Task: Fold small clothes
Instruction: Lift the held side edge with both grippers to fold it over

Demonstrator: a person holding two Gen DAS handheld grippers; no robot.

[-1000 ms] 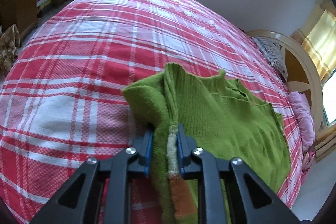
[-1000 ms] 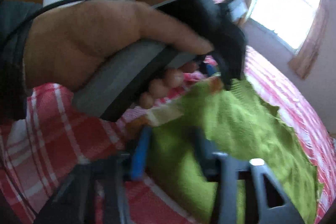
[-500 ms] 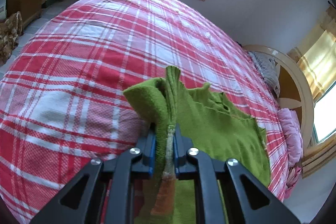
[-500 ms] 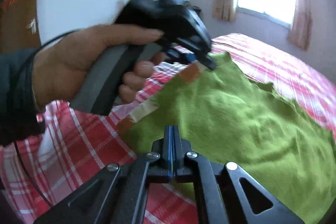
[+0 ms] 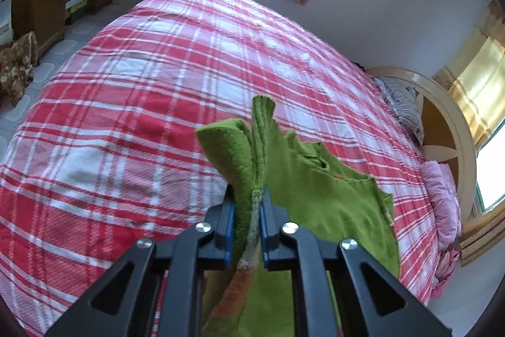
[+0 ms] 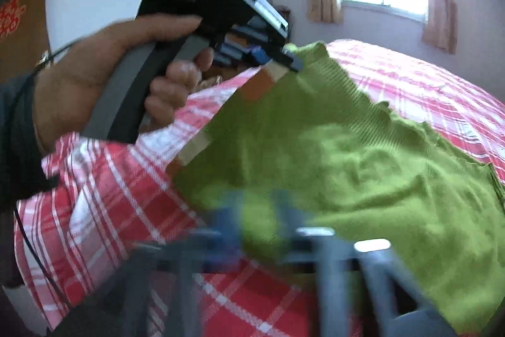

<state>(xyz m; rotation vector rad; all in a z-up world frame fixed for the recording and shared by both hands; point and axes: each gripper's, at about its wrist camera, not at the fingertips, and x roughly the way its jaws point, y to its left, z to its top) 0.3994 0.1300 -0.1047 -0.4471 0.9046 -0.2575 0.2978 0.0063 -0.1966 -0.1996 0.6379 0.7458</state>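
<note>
In the right wrist view our own right gripper (image 6: 262, 229) was smeared by blur along the bottom edge; green cloth seemed to lie between its fingers, but we could not tell how far apart they stood or whether they had hold of it. The lower part of the green knitted garment (image 5: 315, 195) ran out of the left wrist view beneath the gripper, so its hem was cut off there. In the right wrist view its near edge was hidden behind the blurred fingers.

Our left gripper (image 5: 247, 210) was nearly closed, pinching a bunched fold of the garment at a corner with a pale and orange band. From that lifted corner the cloth sloped down and away to the right, its long axis running toward the wooden headboard (image 5: 454, 128), the far part resting on the red plaid bedspread (image 5: 142, 78). The right wrist view showed the left hand (image 6: 94, 78) around the gripper's handle, with the held corner highest. A pink pillow (image 5: 442, 198) lay by the headboard.
</note>
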